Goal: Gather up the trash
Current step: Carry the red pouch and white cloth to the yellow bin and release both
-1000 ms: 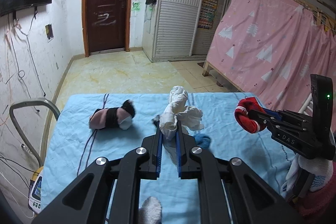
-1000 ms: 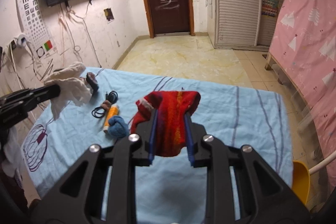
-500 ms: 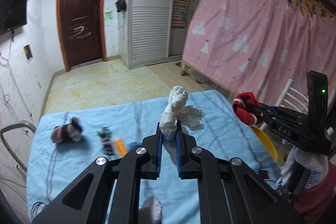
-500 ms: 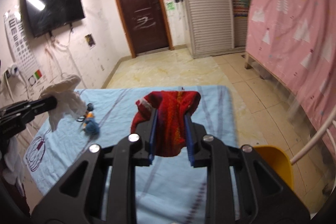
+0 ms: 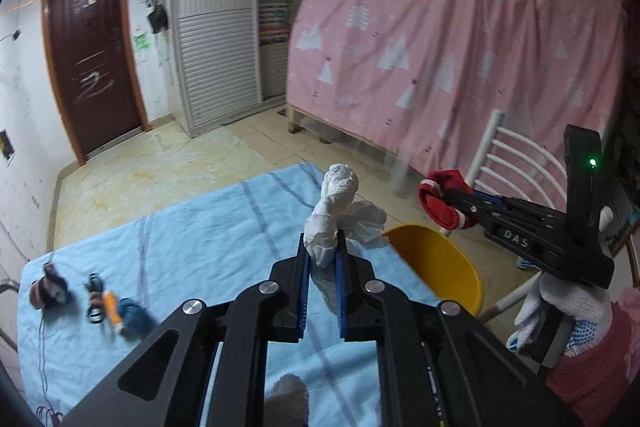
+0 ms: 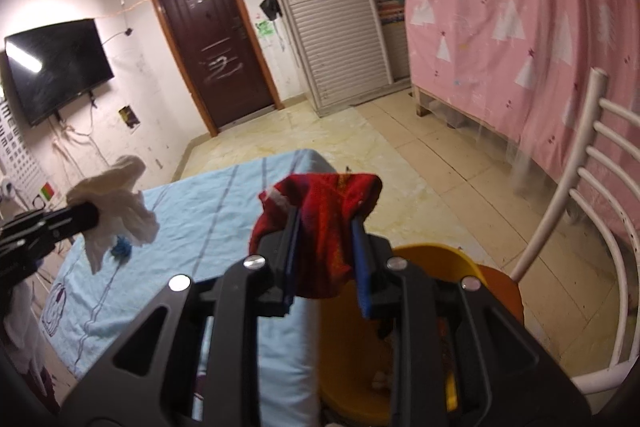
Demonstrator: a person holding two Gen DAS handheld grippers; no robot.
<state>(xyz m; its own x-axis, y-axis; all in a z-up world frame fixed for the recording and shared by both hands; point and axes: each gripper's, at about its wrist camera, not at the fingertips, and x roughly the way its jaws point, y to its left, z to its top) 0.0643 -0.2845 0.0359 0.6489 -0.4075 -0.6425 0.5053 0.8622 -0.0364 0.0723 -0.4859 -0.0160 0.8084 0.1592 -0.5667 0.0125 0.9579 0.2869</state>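
My left gripper [image 5: 321,245] is shut on a crumpled white tissue [image 5: 334,211] and holds it above the right end of the blue-covered table [image 5: 200,247]. It also shows in the right wrist view [image 6: 86,217] with the tissue [image 6: 120,195]. My right gripper [image 6: 326,223] is shut on a red knitted cloth [image 6: 324,223] and holds it above a yellow bin [image 6: 436,259]. The right gripper [image 5: 444,193] with the red cloth [image 5: 440,203] and the yellow bin [image 5: 436,263] also show in the left wrist view.
A white chair [image 6: 580,227] stands to the right of the bin. A pink curtain [image 5: 460,59] hangs behind. On the table's left end lie a dark rolled sock [image 5: 46,291], a black cord [image 5: 94,295], an orange item [image 5: 112,311] and a blue yarn ball [image 5: 134,315].
Both grippers have swung to the right with their loads, from over the table's middle to its right end. The yellow bin and white chair have come into view.
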